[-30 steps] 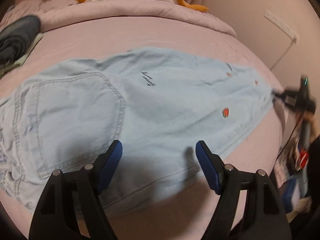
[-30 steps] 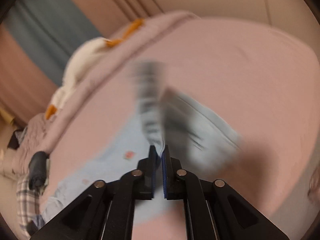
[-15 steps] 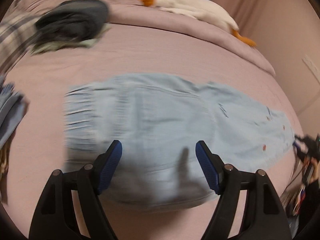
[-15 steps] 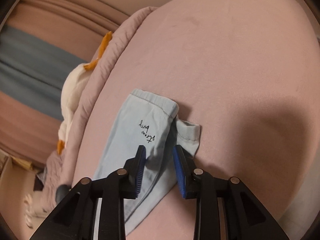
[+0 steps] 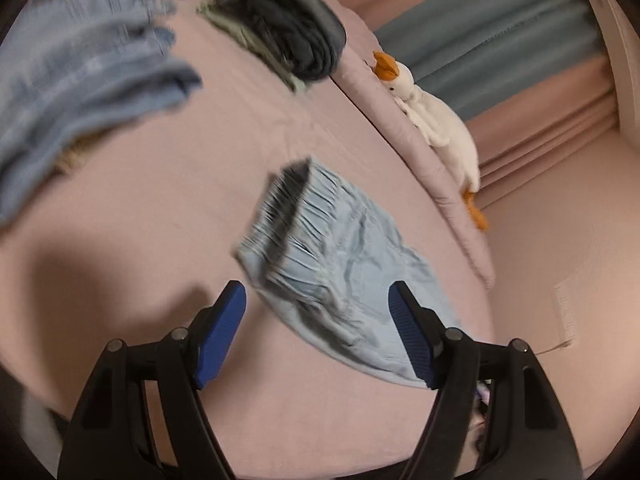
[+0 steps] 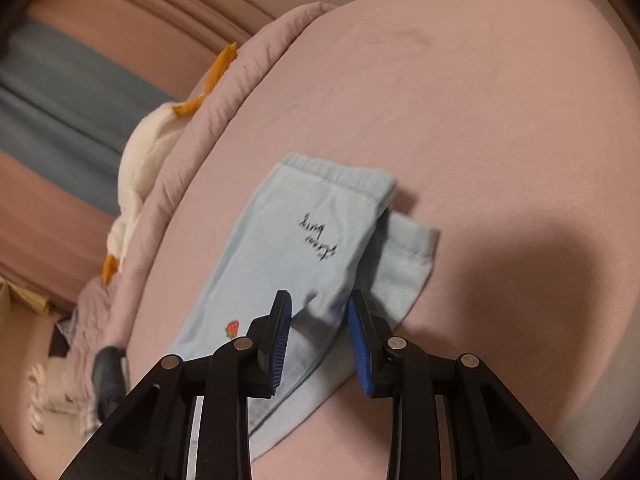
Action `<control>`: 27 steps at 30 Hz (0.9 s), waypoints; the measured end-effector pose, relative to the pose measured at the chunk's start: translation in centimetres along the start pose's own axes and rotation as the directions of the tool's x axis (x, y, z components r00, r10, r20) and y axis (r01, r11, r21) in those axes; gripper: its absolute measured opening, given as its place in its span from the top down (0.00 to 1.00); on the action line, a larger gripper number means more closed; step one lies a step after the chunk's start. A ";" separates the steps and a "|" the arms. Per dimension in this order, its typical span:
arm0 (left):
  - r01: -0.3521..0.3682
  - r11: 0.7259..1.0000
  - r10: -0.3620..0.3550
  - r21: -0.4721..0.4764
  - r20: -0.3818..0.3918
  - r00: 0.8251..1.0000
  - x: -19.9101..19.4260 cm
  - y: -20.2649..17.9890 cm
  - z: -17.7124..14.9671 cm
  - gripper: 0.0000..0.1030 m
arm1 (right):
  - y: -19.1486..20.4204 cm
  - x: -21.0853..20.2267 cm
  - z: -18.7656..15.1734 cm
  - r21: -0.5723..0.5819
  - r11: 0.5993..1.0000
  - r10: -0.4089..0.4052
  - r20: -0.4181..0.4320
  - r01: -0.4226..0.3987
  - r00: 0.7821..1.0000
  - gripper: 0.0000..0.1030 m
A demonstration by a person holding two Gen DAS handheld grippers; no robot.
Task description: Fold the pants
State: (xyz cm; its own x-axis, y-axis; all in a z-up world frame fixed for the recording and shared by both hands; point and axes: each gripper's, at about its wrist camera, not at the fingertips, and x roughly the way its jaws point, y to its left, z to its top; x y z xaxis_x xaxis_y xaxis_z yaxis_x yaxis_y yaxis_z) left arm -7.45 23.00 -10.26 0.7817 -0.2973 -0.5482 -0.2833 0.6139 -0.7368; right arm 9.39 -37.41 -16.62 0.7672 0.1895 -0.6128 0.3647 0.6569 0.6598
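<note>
You had one pair of pants [image 5: 344, 276] on one bed [image 5: 168, 184], and two grippers, left [image 5: 318, 330] and right [image 6: 320, 330], each with two blue pads. You also had one plush goose [image 5: 436, 120], one pile of dark clothes [image 5: 296, 36] and one heap of blue fabric [image 5: 76, 80], too blurred to count its pieces.

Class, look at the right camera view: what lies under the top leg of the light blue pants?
Under the top leg the other leg's cuff sticks out, resting on the pink bed. The rest of that leg is covered.
</note>
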 end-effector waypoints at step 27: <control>-0.158 0.987 0.153 0.027 0.136 0.979 4.1 -2.3 4.3 0.80 | 1.9 -0.2 -0.8 -0.151 0.986 -0.073 0.021 0.075 0.997 0.86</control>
State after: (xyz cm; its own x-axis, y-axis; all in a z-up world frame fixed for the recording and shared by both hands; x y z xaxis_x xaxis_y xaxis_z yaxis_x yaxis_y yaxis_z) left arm -1.19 23.55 -9.12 0.7971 -0.0979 -0.5959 -0.3881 0.6729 -0.6297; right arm 9.50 -35.63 -15.64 0.7498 0.1257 -0.6497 0.3374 0.7720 0.5387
